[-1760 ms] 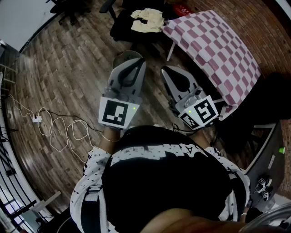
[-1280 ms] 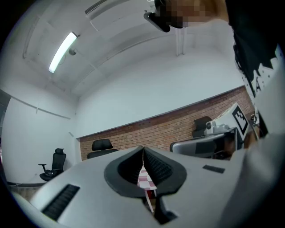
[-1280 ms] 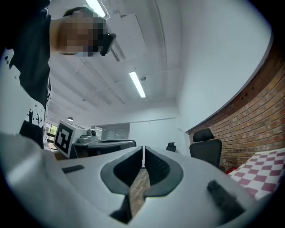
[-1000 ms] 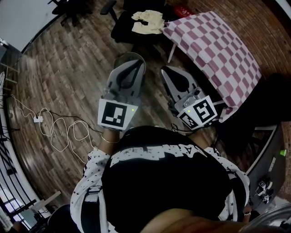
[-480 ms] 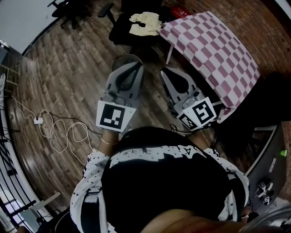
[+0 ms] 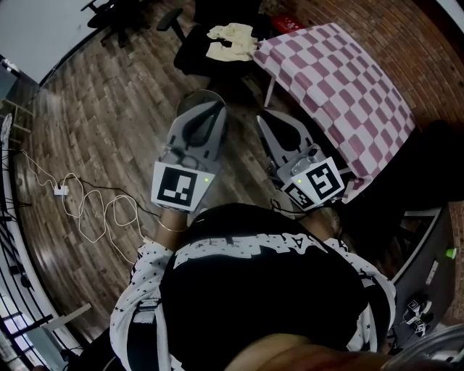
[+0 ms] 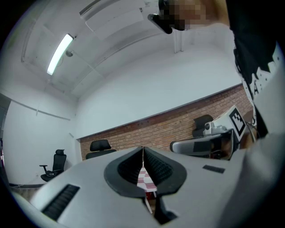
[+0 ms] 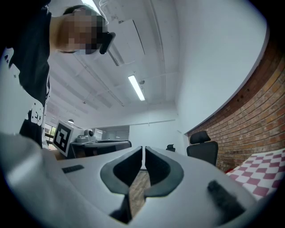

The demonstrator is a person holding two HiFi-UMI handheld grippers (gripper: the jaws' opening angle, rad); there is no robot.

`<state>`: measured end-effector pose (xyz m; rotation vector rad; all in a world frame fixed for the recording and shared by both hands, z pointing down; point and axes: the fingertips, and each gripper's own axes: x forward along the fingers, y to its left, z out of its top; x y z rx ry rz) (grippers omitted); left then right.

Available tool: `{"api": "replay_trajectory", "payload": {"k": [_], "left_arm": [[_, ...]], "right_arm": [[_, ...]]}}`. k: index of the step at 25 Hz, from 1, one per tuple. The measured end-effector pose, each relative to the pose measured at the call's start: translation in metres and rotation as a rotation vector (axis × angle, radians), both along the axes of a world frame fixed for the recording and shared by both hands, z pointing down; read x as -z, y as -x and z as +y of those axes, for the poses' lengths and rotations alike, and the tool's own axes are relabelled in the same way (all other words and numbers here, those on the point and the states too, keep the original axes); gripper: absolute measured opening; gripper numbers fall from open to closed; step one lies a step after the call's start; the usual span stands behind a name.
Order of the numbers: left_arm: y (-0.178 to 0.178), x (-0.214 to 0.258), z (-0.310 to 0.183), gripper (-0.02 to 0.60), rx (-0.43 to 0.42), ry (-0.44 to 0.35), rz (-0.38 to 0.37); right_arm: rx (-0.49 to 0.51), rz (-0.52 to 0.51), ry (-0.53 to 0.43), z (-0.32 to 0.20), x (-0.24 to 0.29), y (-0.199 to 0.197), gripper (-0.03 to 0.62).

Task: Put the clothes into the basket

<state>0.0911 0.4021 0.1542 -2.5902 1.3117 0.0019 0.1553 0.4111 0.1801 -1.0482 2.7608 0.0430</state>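
Both tools are held side by side in front of the person's chest, just off the near edge of the checked worktop (image 6: 341,80), which wears a pink-and-white cloth. The left tool (image 6: 206,96) is the farther of the two from that worktop. In its own view the jaws (image 7: 143,156) stand pressed together with nothing between them, and a sliver of the checked cloth shows through the hollow behind them. The right tool (image 6: 263,117) hangs nearer the worktop's near-left corner. Its jaws (image 8: 143,153) are narrow too, with only a hairline slit between the pads and nothing gripped.

The clothes (image 6: 230,40), a crumpled cream-yellow bundle, lie on a black office chair (image 6: 194,51) just beyond the worktop's far-left corner, well apart from both tools. A red item (image 6: 290,22) sits beside that same corner; what it is cannot be made out.

A wooden floor (image 6: 109,123) spreads away from the worktop's left side. A looped white cable (image 6: 94,210) lies on it, well clear of the worktop, ending at a small plug block (image 6: 59,190). A brick wall (image 8: 254,107) runs behind the worktop.
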Motion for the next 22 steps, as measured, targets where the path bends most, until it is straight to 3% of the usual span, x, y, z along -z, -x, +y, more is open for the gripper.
{"api": "replay_trajectory", "payload": {"k": [9, 22], "left_arm": [[-0.027, -0.003, 0.001, 0.015, 0.014, -0.013, -0.03], [-0.039, -0.008, 0.008, 0.015, 0.033, 0.007, -0.04]], "right_arm": [[0.015, -0.011, -0.002, 0.001, -0.003, -0.026, 0.032], [0.016, -0.029, 0.004, 0.008, -0.007, -0.042, 0.032]]}}
